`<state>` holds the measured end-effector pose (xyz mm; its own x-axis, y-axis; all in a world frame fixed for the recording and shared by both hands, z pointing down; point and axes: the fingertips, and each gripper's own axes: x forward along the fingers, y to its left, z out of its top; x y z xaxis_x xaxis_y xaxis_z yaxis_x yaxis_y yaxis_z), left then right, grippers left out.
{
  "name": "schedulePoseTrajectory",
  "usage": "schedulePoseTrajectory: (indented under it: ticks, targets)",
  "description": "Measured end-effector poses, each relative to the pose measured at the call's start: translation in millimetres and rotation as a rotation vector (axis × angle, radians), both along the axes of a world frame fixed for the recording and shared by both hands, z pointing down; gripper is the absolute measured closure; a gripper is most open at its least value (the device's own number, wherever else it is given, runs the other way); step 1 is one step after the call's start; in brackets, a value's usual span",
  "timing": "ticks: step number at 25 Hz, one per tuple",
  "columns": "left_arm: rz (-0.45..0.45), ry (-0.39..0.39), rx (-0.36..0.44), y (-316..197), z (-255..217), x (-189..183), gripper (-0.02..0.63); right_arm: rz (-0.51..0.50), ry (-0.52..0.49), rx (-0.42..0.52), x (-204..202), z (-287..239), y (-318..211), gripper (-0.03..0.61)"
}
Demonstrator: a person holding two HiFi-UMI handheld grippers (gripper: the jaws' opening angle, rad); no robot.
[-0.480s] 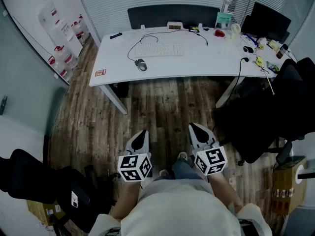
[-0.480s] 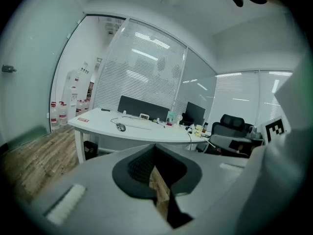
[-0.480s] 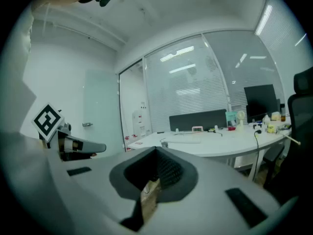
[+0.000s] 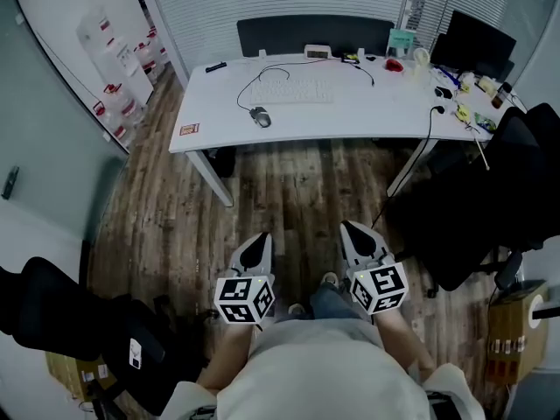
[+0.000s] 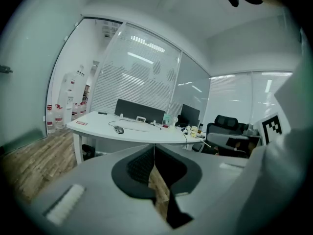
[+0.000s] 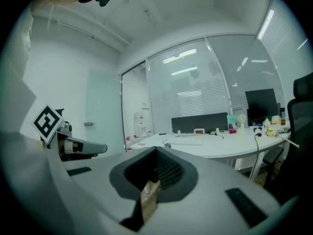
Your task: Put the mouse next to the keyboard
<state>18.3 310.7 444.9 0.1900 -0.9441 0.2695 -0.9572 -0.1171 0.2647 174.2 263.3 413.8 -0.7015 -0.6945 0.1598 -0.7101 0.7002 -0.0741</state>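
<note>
A grey wired mouse [image 4: 260, 117] lies on the white desk [image 4: 367, 116], left of and a little nearer than the white keyboard [image 4: 291, 91]. Its cable loops back past the keyboard's left end. Both show small in the left gripper view, the mouse [image 5: 119, 129] and the keyboard [image 5: 138, 127], and the keyboard [image 6: 186, 141] shows faintly in the right gripper view. My left gripper [image 4: 255, 248] and right gripper [image 4: 359, 239] are held low by the person's body, over the wooden floor, far from the desk. Both are shut with nothing between their jaws.
A black monitor [image 4: 479, 36] and several small items clutter the desk's right end. A black office chair [image 4: 499, 199] stands at the right, another dark chair [image 4: 52, 318] at the lower left. Water bottles [image 4: 118, 103] line the left wall. A cable [image 4: 420, 147] hangs off the desk.
The whole view has shifted slightly: desk and grippers sit a little right and lower in the head view. Both grippers stay shut.
</note>
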Motion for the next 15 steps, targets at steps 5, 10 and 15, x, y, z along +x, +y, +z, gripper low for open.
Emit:
schedulePoseTrajectory:
  ticks: [5, 10, 15]
  targets:
    - [0.029, 0.029, 0.016, 6, -2, -5, 0.518, -0.016, -0.009, -0.007, -9, 1, 6, 0.576]
    - [0.052, -0.015, 0.014, 1, 3, -9, 0.414, -0.033, -0.032, -0.037, -18, 6, 1, 0.428]
    - [0.062, -0.005, 0.004, -22, 9, -15, 0.359, -0.064, -0.018, -0.03, -30, 8, -28, 0.338]
